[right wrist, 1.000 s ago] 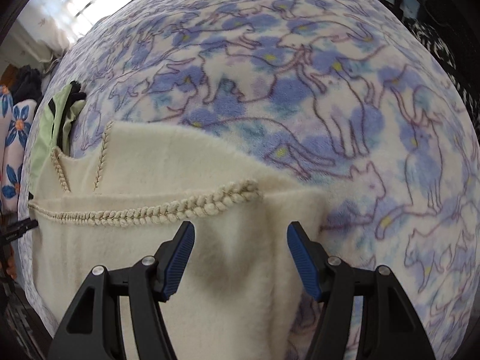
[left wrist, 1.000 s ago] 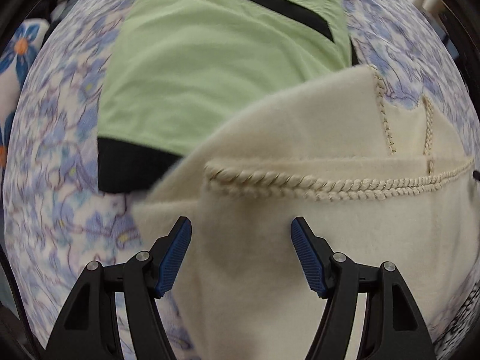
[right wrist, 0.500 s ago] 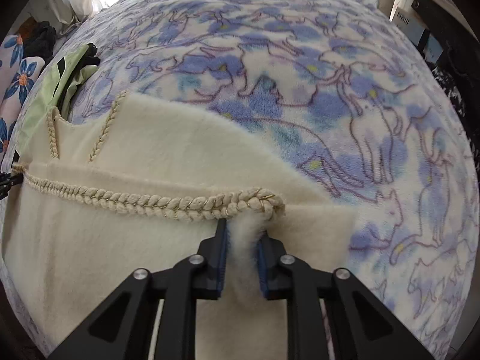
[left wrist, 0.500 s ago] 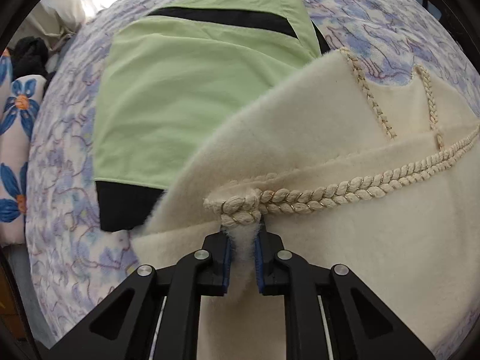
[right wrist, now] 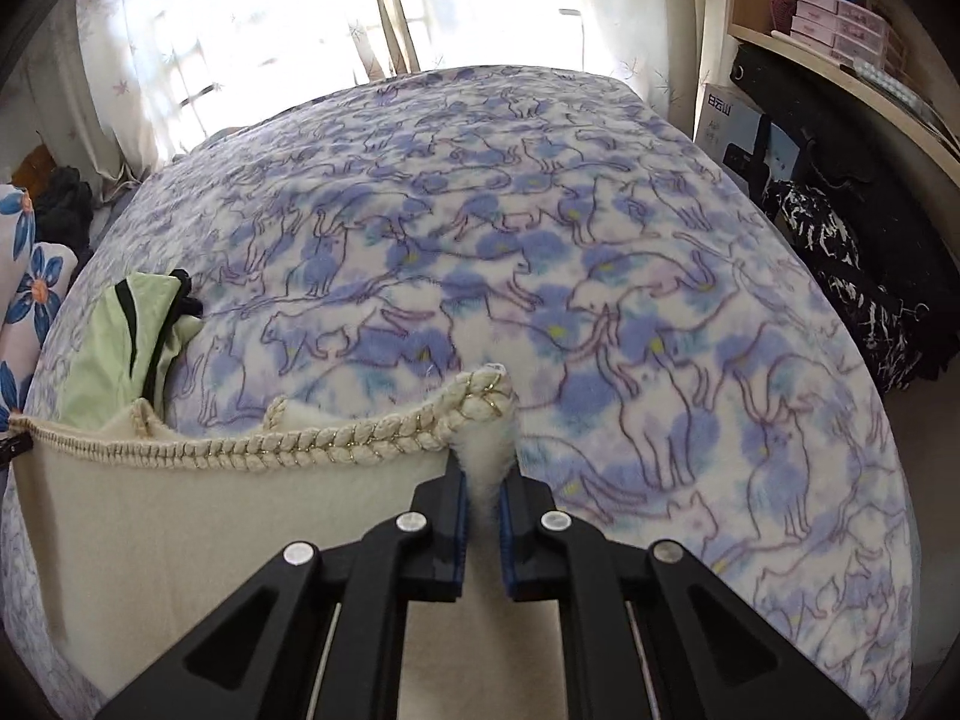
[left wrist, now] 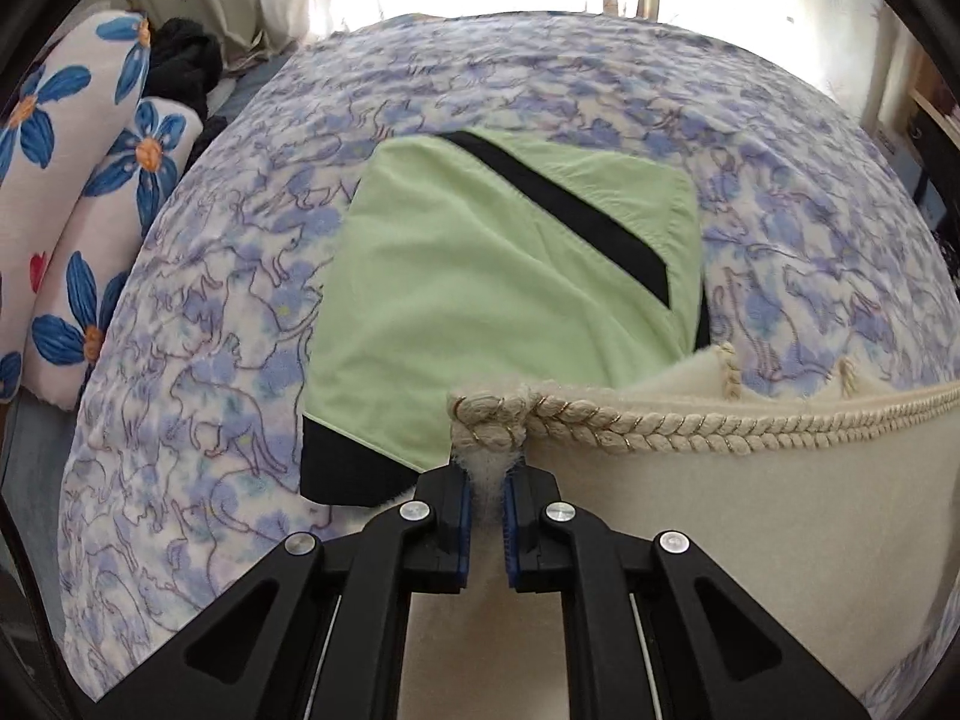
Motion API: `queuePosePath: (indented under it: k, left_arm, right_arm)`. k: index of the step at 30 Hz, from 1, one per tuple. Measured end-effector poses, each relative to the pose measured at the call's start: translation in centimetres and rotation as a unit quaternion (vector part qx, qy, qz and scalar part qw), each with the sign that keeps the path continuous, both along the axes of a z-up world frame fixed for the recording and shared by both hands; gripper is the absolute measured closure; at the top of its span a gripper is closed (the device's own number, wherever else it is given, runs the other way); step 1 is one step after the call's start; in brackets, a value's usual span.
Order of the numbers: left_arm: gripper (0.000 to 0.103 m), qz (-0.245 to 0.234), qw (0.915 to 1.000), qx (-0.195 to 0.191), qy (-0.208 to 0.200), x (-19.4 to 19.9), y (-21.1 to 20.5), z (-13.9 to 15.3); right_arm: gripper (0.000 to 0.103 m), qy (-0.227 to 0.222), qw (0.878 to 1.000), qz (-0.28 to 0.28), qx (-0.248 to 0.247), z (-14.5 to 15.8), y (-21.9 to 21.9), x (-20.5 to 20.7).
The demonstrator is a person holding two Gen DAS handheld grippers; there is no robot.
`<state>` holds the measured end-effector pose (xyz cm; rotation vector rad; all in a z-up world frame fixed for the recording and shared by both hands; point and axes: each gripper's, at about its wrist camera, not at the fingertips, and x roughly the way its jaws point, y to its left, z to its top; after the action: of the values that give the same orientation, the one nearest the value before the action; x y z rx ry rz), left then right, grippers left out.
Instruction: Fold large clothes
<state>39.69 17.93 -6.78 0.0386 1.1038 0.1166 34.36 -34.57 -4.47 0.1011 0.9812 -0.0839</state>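
Above the cat-print blanket [right wrist: 630, 276], the cream garment [left wrist: 750, 528] is now raised by its braided edge [left wrist: 660, 429], clamped at either corner by the left gripper [left wrist: 485, 495] and right gripper [right wrist: 481, 495]; fleecy fabric hangs taut between them, beside a green garment [left wrist: 480, 312].

We counted two grippers, left [left wrist: 485, 501] and right [right wrist: 481, 498], one cream garment [left wrist: 750, 516], one folded green garment [left wrist: 480, 300], one cat-print blanket [right wrist: 600, 252], and two floral pillows [left wrist: 72, 120].
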Motion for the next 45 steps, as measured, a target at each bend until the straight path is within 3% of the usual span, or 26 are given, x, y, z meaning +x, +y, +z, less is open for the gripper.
queuePosePath:
  k: [4,8,12,16,17,19,21,24,27,31,36,40,43,45]
  left_arm:
    - [0.097,0.036,0.9991,-0.011,0.021,1.6,0.7,-4.2]
    - [0.096,0.051,0.9983,0.006,0.027,2.4,0.3,-7.9]
    - [0.089,0.046,0.9977,0.044,0.022,2.7,-0.8,-8.6]
    - [0.055,0.036,0.9964,0.072,0.027,1.8,-1.1,-7.3]
    - [0.049,0.042,0.9968,0.065,0.020,1.2,-0.9,-6.5]
    - [0.048,0.053,0.9976,0.045,0.002,-0.3,-0.7,-4.9]
    - [0.048,0.057,0.9981,0.022,-0.010,-2.1,-0.9,-3.6]
    - [0.048,0.066,0.9974,-0.020,-0.023,-5.9,-2.7,-2.8]
    - [0.048,0.076,0.9955,-0.054,-0.018,-9.8,-5.2,-3.6]
    - [0.048,0.087,0.9914,-0.097,-0.006,-13.4,-8.4,-5.9]
    - [0.046,0.066,0.9959,-0.059,-0.021,-15.0,-11.5,-8.7]
    - [0.029,0.029,0.9984,-0.021,-0.043,-13.2,-11.3,-8.8]
    - [0.028,0.033,0.9979,0.008,-0.055,-10.6,-9.3,-8.9]
    - [0.028,0.049,0.9972,0.013,-0.055,-8.7,-7.0,-9.1]
  right_arm:
    - [0.096,0.032,0.999,-0.015,-0.007,-4.3,0.5,2.4]
    - [0.095,0.079,0.996,-0.036,-0.014,-9.3,0.5,3.5]
    - [0.090,0.080,0.996,-0.048,-0.003,-10.0,0.3,3.5]
    - [0.088,0.091,0.994,-0.048,0.024,-8.2,-0.7,3.0]
    - [0.088,0.081,0.995,-0.053,0.029,-7.0,-1.0,2.3]
    - [0.088,0.055,0.996,-0.060,0.040,-5.3,-1.3,0.7]
    - [0.080,0.035,0.996,-0.066,0.056,-4.0,-1.1,-1.3]
    - [0.078,0.022,0.993,-0.064,0.101,-3.6,0.3,-4.5]
    - [0.078,0.039,0.988,-0.027,0.145,-4.6,3.9,-7.0]
    - [0.078,0.031,0.992,0.036,0.113,-5.0,10.4,-9.7]
    - [0.078,0.030,0.989,0.080,0.118,-7.2,14.3,-9.7]
    - [0.081,0.000,0.990,0.097,0.103,-8.1,13.5,-7.4]
    - [0.078,-0.005,0.995,0.070,0.064,-8.4,11.3,-5.0]
    - [0.079,0.000,0.999,0.015,0.032,-9.0,8.2,-3.2]
